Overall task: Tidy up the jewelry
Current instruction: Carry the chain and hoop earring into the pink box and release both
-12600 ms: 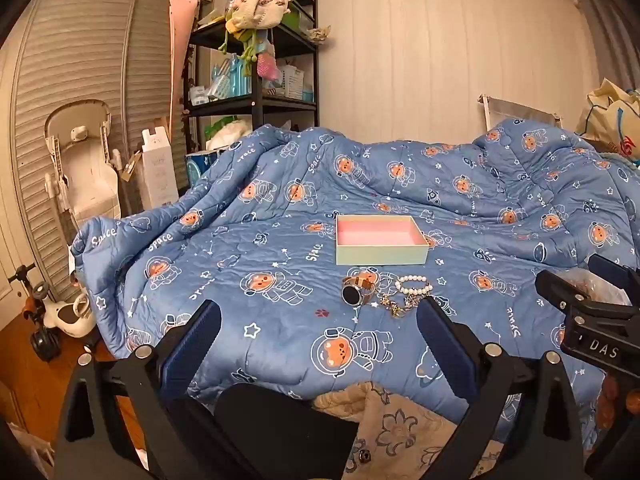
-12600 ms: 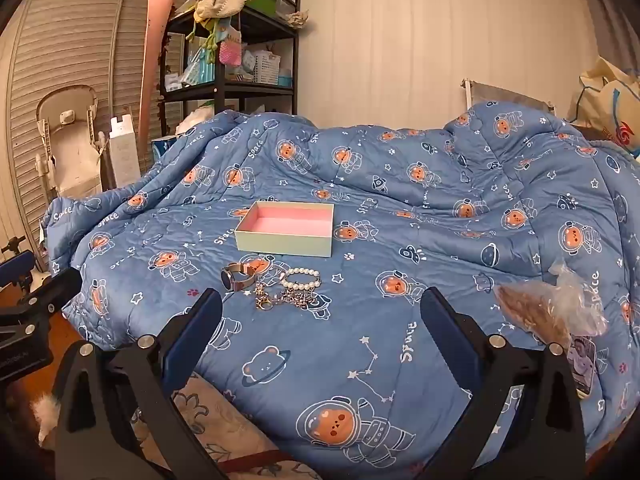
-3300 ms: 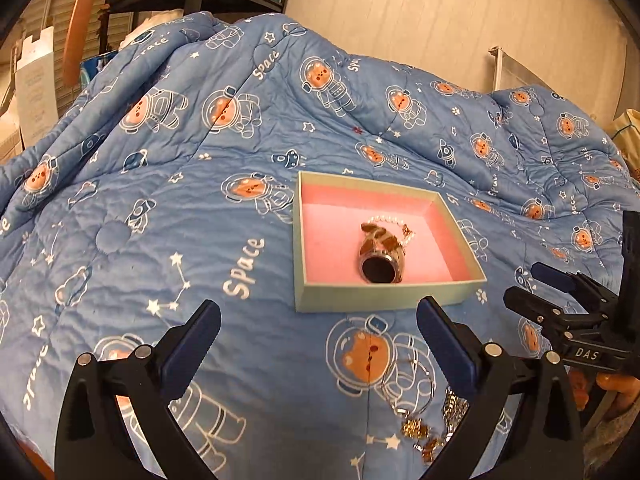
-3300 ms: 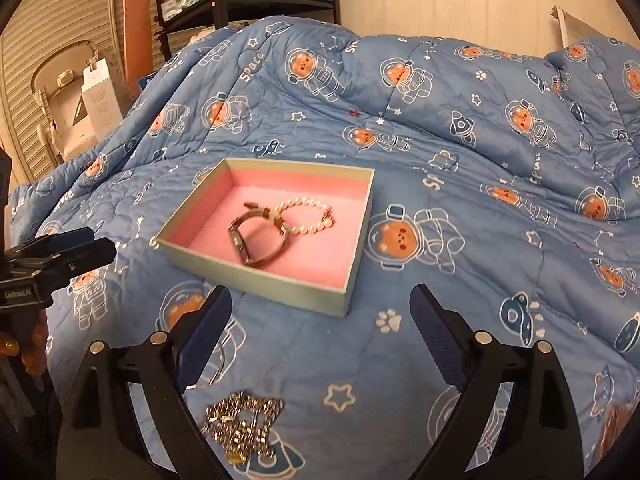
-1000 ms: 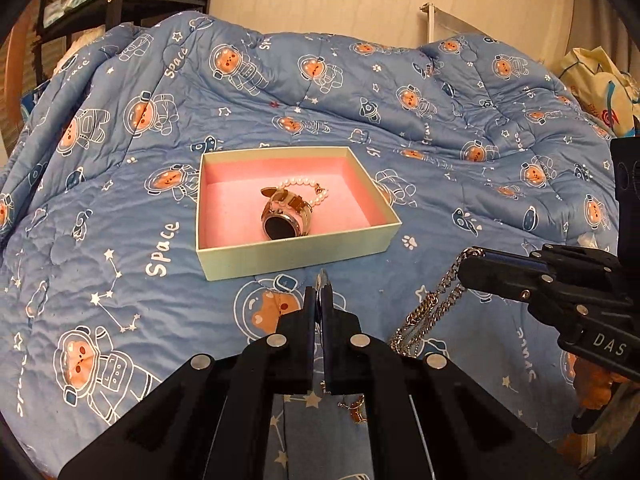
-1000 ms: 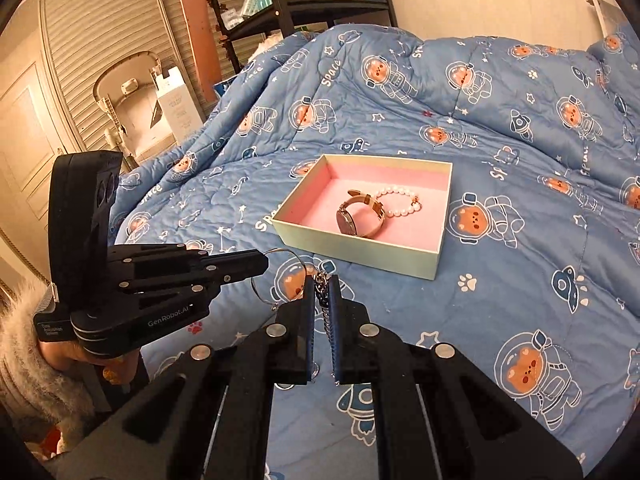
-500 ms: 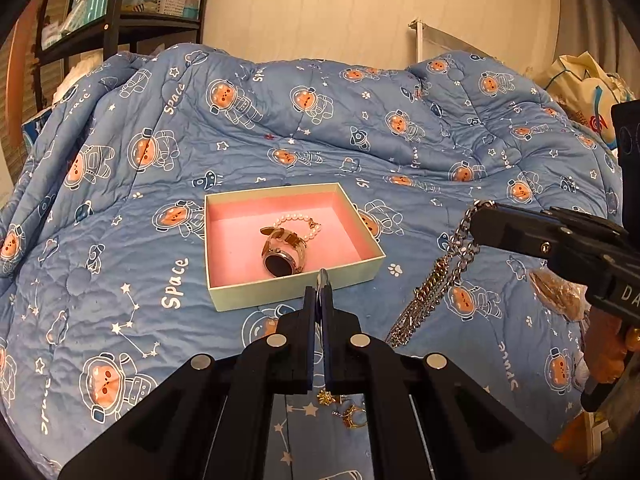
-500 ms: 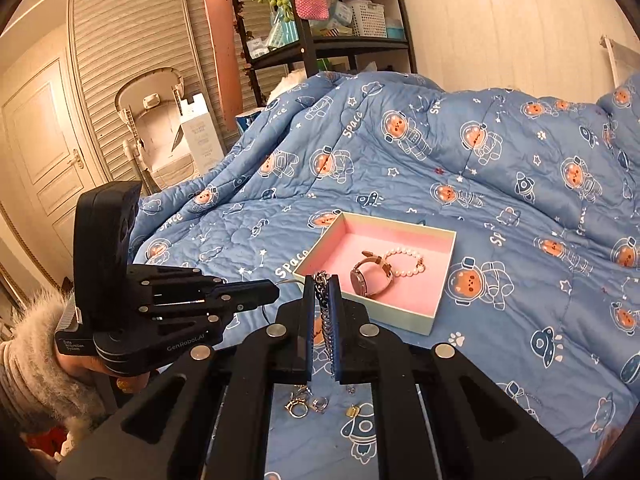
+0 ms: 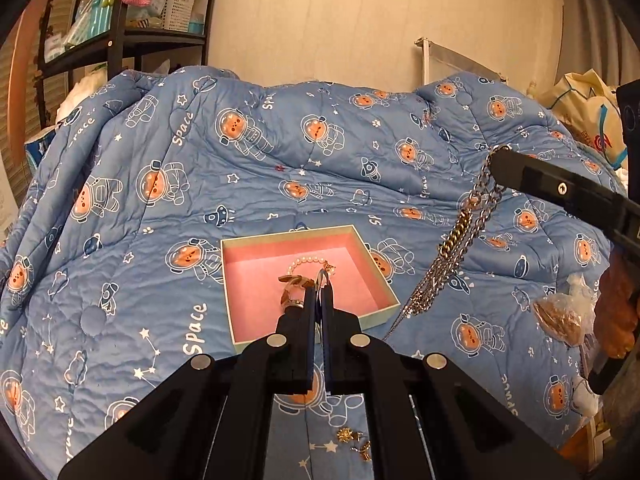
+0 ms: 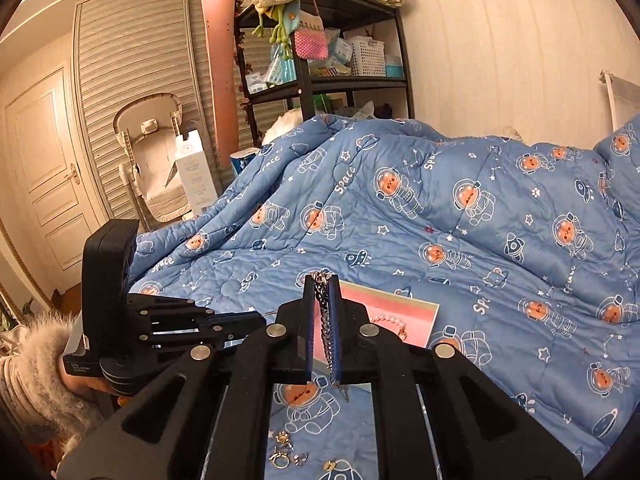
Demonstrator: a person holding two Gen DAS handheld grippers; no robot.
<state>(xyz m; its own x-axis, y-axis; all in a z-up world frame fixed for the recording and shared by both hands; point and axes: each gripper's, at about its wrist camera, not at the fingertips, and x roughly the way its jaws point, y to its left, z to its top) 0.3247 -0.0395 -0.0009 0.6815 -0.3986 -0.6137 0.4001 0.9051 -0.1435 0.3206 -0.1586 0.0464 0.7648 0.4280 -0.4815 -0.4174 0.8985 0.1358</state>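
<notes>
- Both grippers lifted off the bed since a second ago; chain necklace (image 9: pixel 460 236) now hanging clear of the quilt (image 9: pixel 160 208) rather than trailing on it.
- Right gripper (image 10: pixel 321 284) pressed together, pinching the chain necklace near its top; links dangling between the jaws and below.
- Left gripper (image 9: pixel 319 290) pressed together on a thin ring or wire (image 9: pixel 322 279); too small to tell whether it joins the chain.
- Box (image 9: pixel 236 320) mid-bed, toward the near edge; watch (image 9: pixel 292 292) and pearl bracelet (image 9: pixel 308 266) already inside on the pink lining.
- Small earrings or rings (image 10: pixel 286 454) loose on the quilt at the near edge, not yet boxed.
- Likely next: carry chain over the box and lower it in. Risk: swinging links snagging the box rim or landing outside.
</notes>
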